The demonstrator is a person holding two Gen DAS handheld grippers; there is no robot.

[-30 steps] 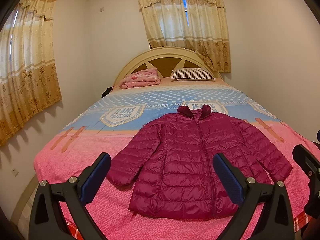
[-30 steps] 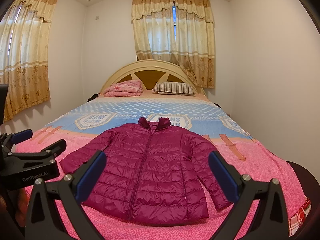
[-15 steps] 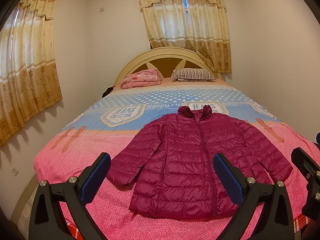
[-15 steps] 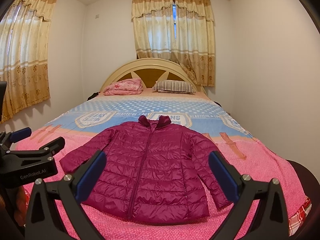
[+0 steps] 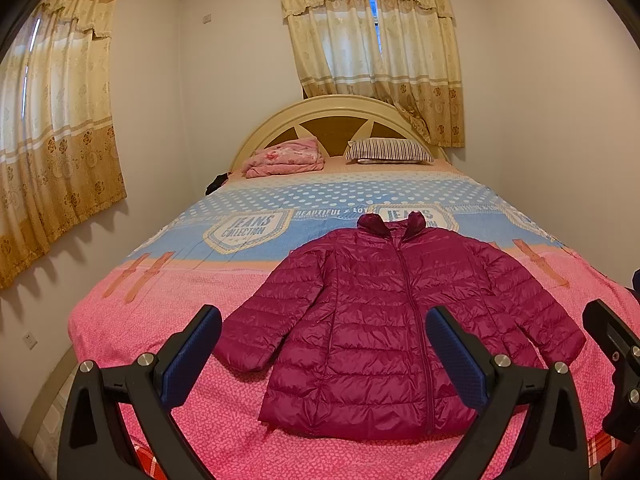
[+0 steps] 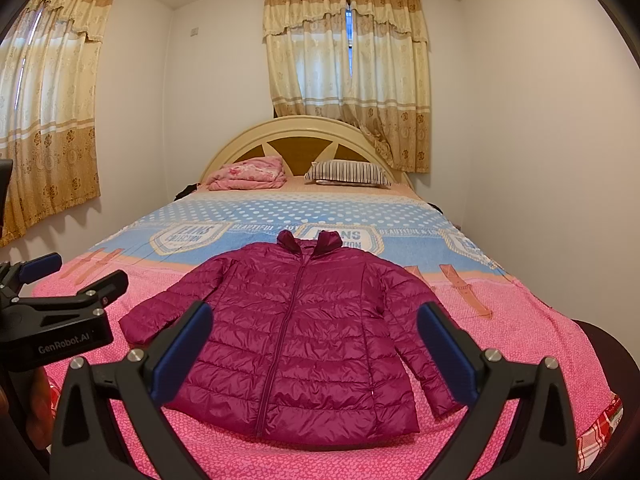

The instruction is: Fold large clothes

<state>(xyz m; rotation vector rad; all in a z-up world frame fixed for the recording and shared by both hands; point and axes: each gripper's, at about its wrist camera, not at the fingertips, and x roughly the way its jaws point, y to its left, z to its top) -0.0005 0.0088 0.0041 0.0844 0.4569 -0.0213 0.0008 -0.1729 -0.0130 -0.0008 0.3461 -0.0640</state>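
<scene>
Left-wrist view: left tongs (image 5: 323, 346) gape wide, gripping nothing, above the jacket (image 5: 384, 328) spread flat, zipped, at lower centre on the bed (image 5: 132, 320), likely laid out for folding. Right-wrist view: right tongs (image 6: 315, 342) equally wide and unladen, framing the jacket (image 6: 296, 336).

- A home bedroom: ahead of the fingers a large bed (image 5: 168, 280) under a pink-and-blue printed cover, its arched wooden headboard (image 5: 336, 120) at the far wall.
- A striped pillow (image 5: 388, 151) and folded pink bedding (image 5: 286, 157) beyond the fingertips.
- Floral curtains (image 6: 348, 72) over two windows.
</scene>
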